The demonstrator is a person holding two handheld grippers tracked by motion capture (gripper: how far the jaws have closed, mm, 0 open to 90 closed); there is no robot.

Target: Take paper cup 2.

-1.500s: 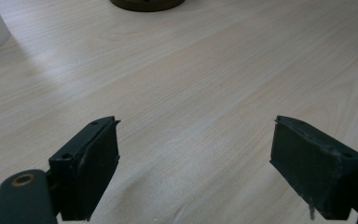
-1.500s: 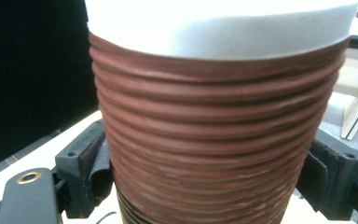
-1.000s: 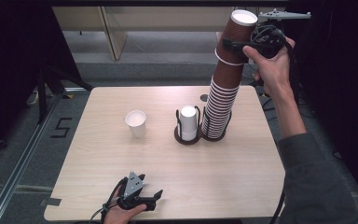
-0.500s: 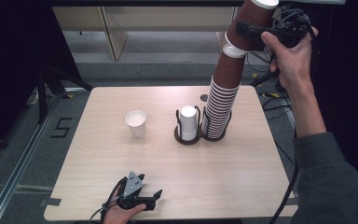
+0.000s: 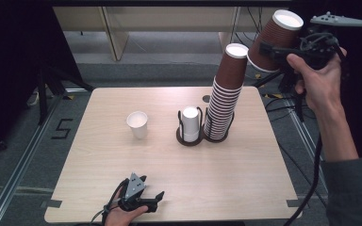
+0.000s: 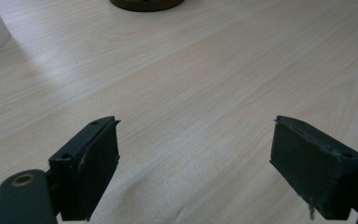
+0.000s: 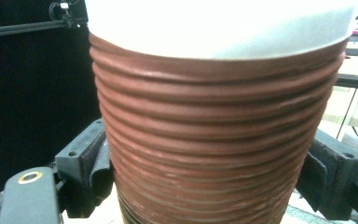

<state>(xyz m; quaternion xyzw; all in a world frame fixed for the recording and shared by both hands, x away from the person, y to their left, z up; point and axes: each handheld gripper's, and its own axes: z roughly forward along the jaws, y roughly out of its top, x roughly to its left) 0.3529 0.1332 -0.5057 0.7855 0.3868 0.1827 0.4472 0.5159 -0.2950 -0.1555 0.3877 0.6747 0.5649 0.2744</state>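
Observation:
A tall stack of brown ribbed paper cups (image 5: 224, 99) stands in a black holder at the table's back middle. Up and to the right of the stack's top, my right gripper (image 5: 271, 48) is shut on one brown cup (image 5: 277, 37), tilted and clear of the stack. In the right gripper view the brown cup (image 7: 214, 140) sits between both pads (image 7: 86, 163). My left gripper (image 5: 152, 200) rests near the table's front edge, open, and in its own view the left gripper (image 6: 193, 140) has bare wood between its jaws.
A short stack of white cups (image 5: 190, 123) stands in the holder's left ring. A single white cup (image 5: 137, 124) stands upright to the left of it. The wooden table (image 5: 245, 188) has bare room in front. Cables lie on the floor at the right.
My right gripper has pulled the top brown cup off the stack and carried it to the right. The stack now stands free of it. The left gripper has not moved.

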